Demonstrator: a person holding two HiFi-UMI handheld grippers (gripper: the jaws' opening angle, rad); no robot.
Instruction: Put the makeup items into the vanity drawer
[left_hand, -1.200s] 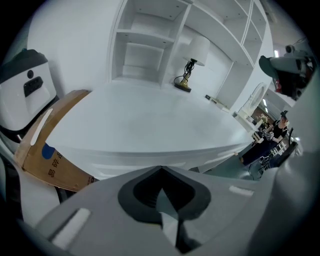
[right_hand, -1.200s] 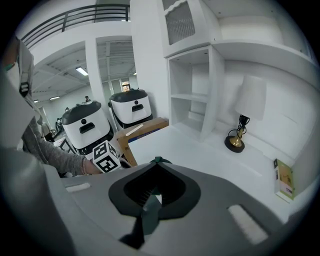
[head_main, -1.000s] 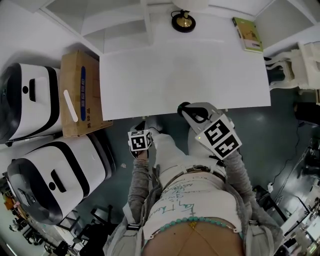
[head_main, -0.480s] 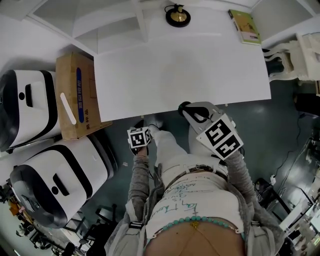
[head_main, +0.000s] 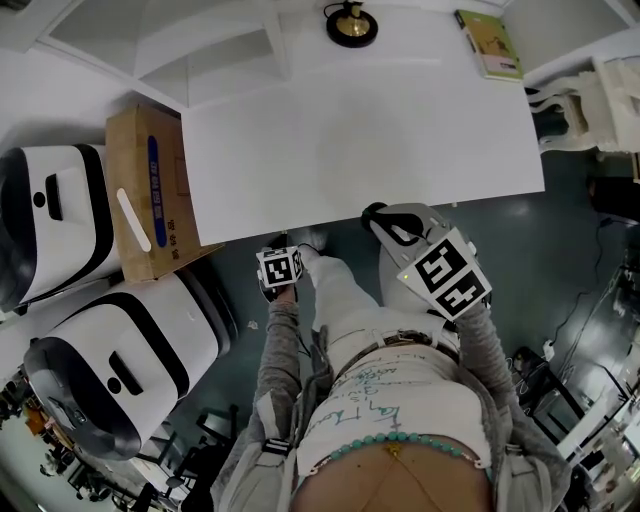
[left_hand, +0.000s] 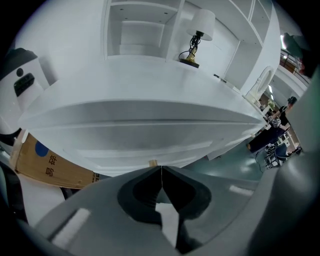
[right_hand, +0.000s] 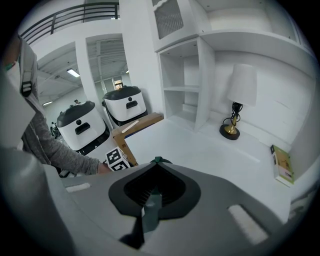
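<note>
Both grippers are at the front edge of the white vanity (head_main: 360, 150), with the person standing against it.

Left gripper (head_main: 279, 250): held low, just in front of the vanity's front edge and left of its middle. In the left gripper view its jaws are pressed together (left_hand: 161, 170) with nothing between them. The tips point at the vanity's front panel, where the vanity drawer (left_hand: 150, 132) sits flush and shut. A small tan knob (left_hand: 153, 163) shows just above the jaw tips; contact cannot be judged.

Right gripper (head_main: 375, 215): at the vanity's front edge, right of the left gripper and higher, tips reaching just over the top. Its jaws are also pressed together (right_hand: 157, 161) and hold nothing.

On the vanity:
- a table lamp (head_main: 351, 22) with a brass base at the back edge
- a green-covered book (head_main: 490, 43) at the back right corner

Left of the vanity:
- a cardboard box (head_main: 150, 190) stands against its side
- two white-and-black machines (head_main: 110, 360) farther out
</note>
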